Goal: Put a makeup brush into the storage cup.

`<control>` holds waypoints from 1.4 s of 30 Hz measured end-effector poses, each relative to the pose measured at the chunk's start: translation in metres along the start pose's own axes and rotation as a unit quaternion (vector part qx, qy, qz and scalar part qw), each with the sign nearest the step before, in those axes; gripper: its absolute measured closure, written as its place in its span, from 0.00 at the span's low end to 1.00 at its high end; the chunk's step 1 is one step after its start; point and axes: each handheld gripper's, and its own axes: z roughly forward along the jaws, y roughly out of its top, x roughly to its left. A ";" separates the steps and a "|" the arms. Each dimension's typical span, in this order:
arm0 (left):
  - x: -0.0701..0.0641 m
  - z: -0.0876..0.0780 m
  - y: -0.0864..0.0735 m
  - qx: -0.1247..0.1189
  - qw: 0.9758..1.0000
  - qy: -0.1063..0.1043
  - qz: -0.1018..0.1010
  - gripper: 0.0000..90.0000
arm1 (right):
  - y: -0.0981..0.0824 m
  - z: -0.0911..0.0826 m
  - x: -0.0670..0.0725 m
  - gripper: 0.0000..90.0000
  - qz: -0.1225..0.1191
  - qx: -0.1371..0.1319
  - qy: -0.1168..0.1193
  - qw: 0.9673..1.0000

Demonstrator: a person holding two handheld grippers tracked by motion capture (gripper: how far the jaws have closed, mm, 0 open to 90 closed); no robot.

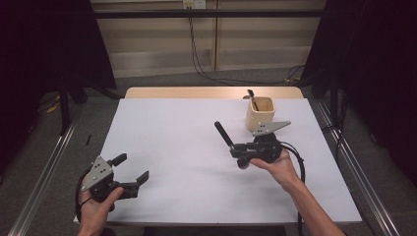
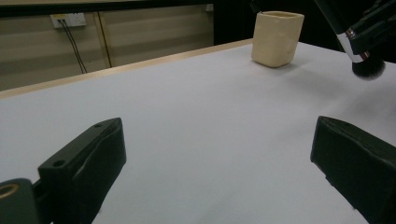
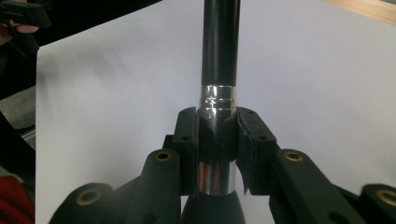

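Holding the brush [image 3: 218,70] in my right fingers [image 3: 217,135], left fingers [image 2: 345,177] wide; next, probably into the cup [image 1: 259,112] just behind.

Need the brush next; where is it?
High view, right side: the makeup brush is clamped in the right hand-held gripper, just in front of the beige cup.

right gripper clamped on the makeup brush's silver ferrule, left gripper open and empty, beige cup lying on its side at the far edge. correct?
Not quite: the beige cup stands upright, mouth up, with a dark handle sticking out of it, as the high view shows. The rest holds: the right gripper is clamped on the silver ferrule of the makeup brush, and the left gripper is open and empty.
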 end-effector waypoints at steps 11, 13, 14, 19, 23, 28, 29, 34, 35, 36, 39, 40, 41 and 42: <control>-0.010 0.009 0.011 0.002 1.000 -0.023 0.017 0.04 | 0.002 0.008 0.011 0.79 -0.019 0.008 0.028 0.999; -0.012 0.011 0.013 0.004 0.999 -0.031 0.018 0.03 | 0.004 0.009 0.012 0.79 -0.021 0.008 0.036 0.999; -0.014 0.013 0.014 0.006 0.999 -0.037 0.021 0.03 | 0.004 0.010 0.013 0.79 -0.024 0.009 0.039 0.999; -0.021 0.021 0.019 0.010 0.997 -0.063 0.032 0.04 | 0.006 0.014 0.017 0.79 -0.038 0.027 0.051 0.998; -0.029 0.025 0.025 0.009 0.996 -0.082 0.040 0.04 | 0.008 0.016 0.020 0.79 -0.047 0.033 0.063 0.996; -0.034 0.033 0.029 0.017 0.994 -0.100 0.049 0.04 | 0.012 0.019 0.024 0.79 -0.054 0.044 0.081 0.994; -0.035 0.035 0.029 0.018 0.993 -0.105 0.046 0.04 | 0.013 0.019 0.024 0.79 -0.056 0.045 0.083 0.994; -0.038 0.045 0.030 0.033 0.990 -0.129 0.042 0.04 | 0.015 0.023 0.027 0.79 -0.065 0.062 0.087 0.992; -0.039 0.047 0.031 0.036 0.990 -0.130 0.044 0.04 | 0.016 0.023 0.027 0.79 -0.068 0.064 0.088 0.992; -0.039 0.048 0.032 0.035 0.989 -0.136 0.041 0.04 | 0.016 0.023 0.028 0.79 -0.069 0.066 0.090 0.991; -0.042 0.050 0.037 0.041 0.988 -0.144 0.045 0.04 | 0.018 0.023 0.031 0.79 -0.080 0.078 0.093 0.989; -0.044 0.051 0.039 0.042 0.988 -0.144 0.047 0.04 | 0.018 0.023 0.031 0.79 -0.085 0.084 0.094 0.988; -0.044 0.052 0.040 0.042 0.987 -0.147 0.049 0.03 | 0.019 0.023 0.032 0.79 -0.088 0.089 0.095 0.988; -0.045 0.052 0.042 0.046 0.987 -0.148 0.053 0.03 | 0.019 0.024 0.032 0.79 -0.093 0.096 0.098 0.986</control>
